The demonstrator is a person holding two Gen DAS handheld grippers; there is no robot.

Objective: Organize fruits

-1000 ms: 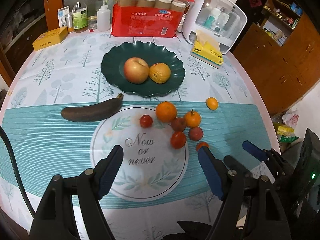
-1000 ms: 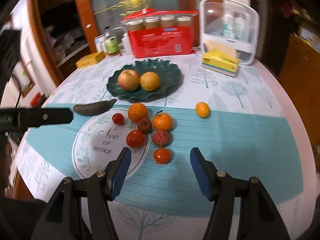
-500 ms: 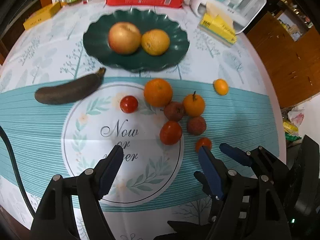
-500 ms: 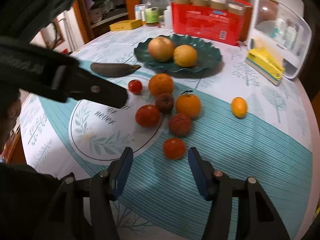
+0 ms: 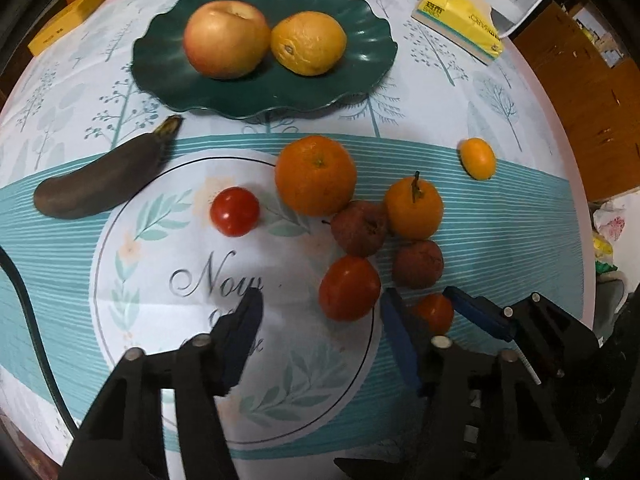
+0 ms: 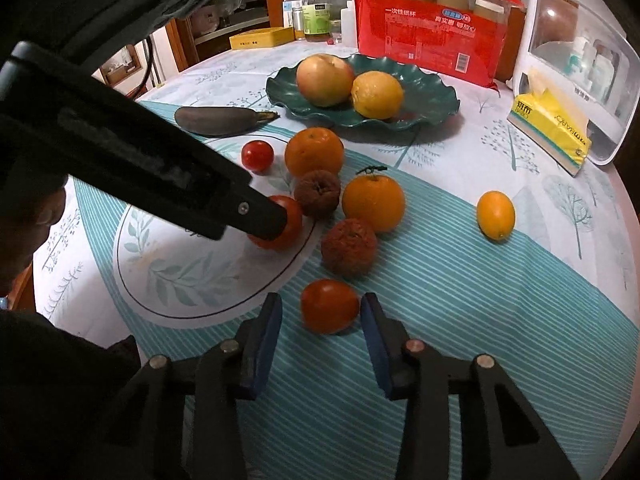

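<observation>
A dark green plate (image 5: 360, 80) (image 6: 432, 100) holds an apple (image 5: 226, 38) and a yellow orange (image 5: 308, 42). Loose fruit lies in front of it: two oranges (image 5: 316, 176) (image 5: 414, 210), tomatoes, two wrinkled dark red fruits, a kumquat (image 5: 477, 159) and a blackened banana (image 5: 104, 178). My left gripper (image 5: 320, 312) is open, its fingers either side of a red tomato (image 5: 349, 288). My right gripper (image 6: 321, 316) is open, its jaws either side of a small tomato (image 6: 330, 306) without touching it.
At the back of the table stand a red pack of paper cups (image 6: 432, 20), a white box (image 6: 576, 64), a yellow tissue pack (image 6: 552, 128), bottles (image 6: 316, 12) and a yellow box (image 6: 260, 38). The table edge curves away on the right.
Both grippers have moved forward and down toward the loose fruit. The left now straddles the red tomato, the right the small tomato. Both stay open.
</observation>
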